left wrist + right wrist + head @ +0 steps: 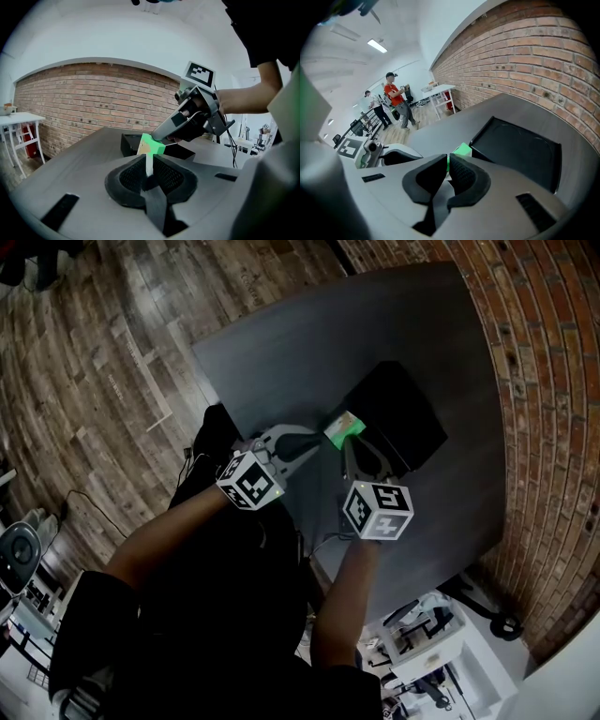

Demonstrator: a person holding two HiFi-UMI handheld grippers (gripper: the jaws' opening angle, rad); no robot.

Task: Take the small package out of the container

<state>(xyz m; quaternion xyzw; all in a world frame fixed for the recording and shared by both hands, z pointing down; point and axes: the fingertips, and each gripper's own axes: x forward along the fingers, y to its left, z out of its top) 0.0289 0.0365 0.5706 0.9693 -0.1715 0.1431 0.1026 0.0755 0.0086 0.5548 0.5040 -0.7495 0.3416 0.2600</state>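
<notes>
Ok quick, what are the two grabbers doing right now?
Left gripper: shut on the small green-and-white package.
Right gripper: shut on that same package.

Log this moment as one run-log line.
left tool: shut on small green package | right tool: shut on same package | package: at edge of shallow black container, over grey table

The small package (343, 430) is hanging at the container's (398, 413) nine o'clock edge; the container is sitting on the table (281, 362).
</notes>
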